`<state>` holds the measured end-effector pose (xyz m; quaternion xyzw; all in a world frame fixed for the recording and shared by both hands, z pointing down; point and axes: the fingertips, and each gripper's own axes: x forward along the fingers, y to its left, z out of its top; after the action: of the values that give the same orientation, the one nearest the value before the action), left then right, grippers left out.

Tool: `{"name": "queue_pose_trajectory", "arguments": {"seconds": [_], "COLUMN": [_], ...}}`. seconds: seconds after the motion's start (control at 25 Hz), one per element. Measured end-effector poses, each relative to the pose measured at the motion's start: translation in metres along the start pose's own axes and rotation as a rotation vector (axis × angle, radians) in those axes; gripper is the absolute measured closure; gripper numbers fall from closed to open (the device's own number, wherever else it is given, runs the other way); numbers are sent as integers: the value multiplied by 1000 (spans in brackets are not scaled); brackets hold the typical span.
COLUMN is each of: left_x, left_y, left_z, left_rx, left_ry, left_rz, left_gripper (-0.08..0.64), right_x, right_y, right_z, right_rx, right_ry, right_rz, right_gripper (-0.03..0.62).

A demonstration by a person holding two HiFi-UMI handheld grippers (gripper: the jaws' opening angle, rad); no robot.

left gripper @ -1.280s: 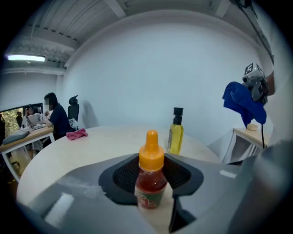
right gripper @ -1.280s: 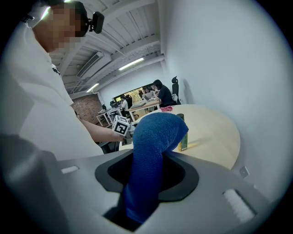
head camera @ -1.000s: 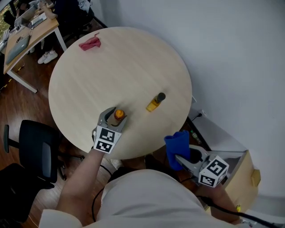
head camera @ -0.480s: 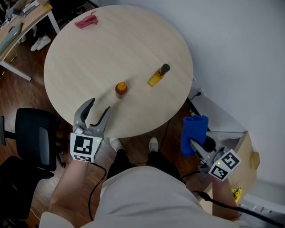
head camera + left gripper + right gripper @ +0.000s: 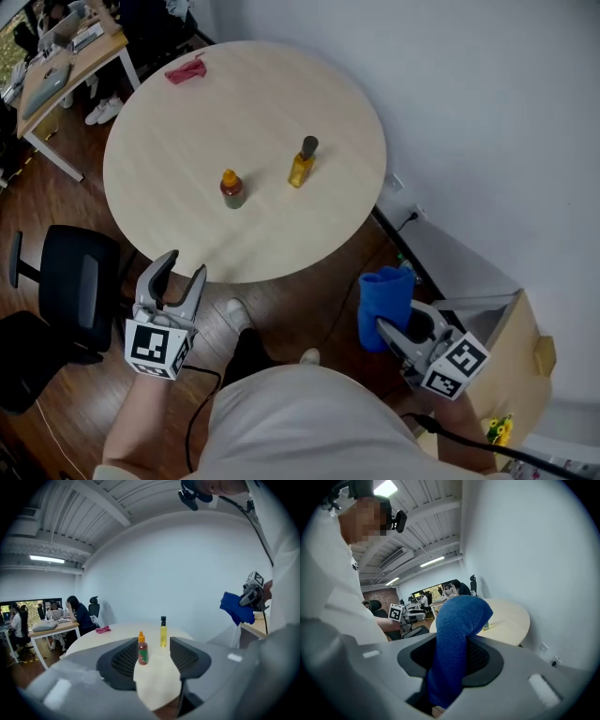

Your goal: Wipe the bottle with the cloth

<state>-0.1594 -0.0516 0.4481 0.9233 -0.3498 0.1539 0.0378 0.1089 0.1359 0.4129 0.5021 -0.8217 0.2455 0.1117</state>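
Note:
Two bottles stand upright on the round table [image 5: 281, 239]: a red sauce bottle with an orange cap [image 5: 232, 188] [image 5: 142, 651] and a yellow bottle with a black cap [image 5: 302, 163] [image 5: 163, 632]. My left gripper [image 5: 184, 267] [image 5: 152, 656] hangs open and holds nothing, off the table's near edge, its jaws framing the sauce bottle from a distance. Off the table's near right side, my right gripper [image 5: 389, 328] [image 5: 452, 660] is shut on a blue cloth [image 5: 384, 298] [image 5: 457, 639] [image 5: 238, 607] that stands up out of the jaws.
A pink cloth [image 5: 185, 71] [image 5: 103, 629] lies at the table's far left edge. A black office chair [image 5: 70, 291] stands left of my left gripper. A wooden desk [image 5: 66, 66] with people sits far left. A cardboard box [image 5: 514, 375] is at right by the wall.
My left gripper, which was around the orange-capped bottle, has let it go and drawn back off the table's near edge. The right gripper has kept its hold on the blue cloth.

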Motion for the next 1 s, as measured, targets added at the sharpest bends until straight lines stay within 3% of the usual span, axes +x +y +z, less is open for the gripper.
{"name": "queue_pose_trajectory", "arguments": {"seconds": [0.28,0.48,0.68,1.0], "left_x": [-47,-87,-120,-163], "left_y": [-155,-242,-277,-283], "left_z": [33,50,58,58], "left_rx": [-102,-63,-40,-12], "left_ry": [-17,-26,-43,-98], "left_rz": [-64,-131,-167,-256], "left_gripper": [348,353,365,365], "right_x": [-88,-127,-148,-148], "right_y": [22,37,55,102], "right_z": [-51,-87,-93,-88], "right_rx": [-38,-12,-1,18], "right_ry": [-26,-31,-69,-103], "right_rz": [110,175,181,152], "right_gripper": [437,437,437,437]}}
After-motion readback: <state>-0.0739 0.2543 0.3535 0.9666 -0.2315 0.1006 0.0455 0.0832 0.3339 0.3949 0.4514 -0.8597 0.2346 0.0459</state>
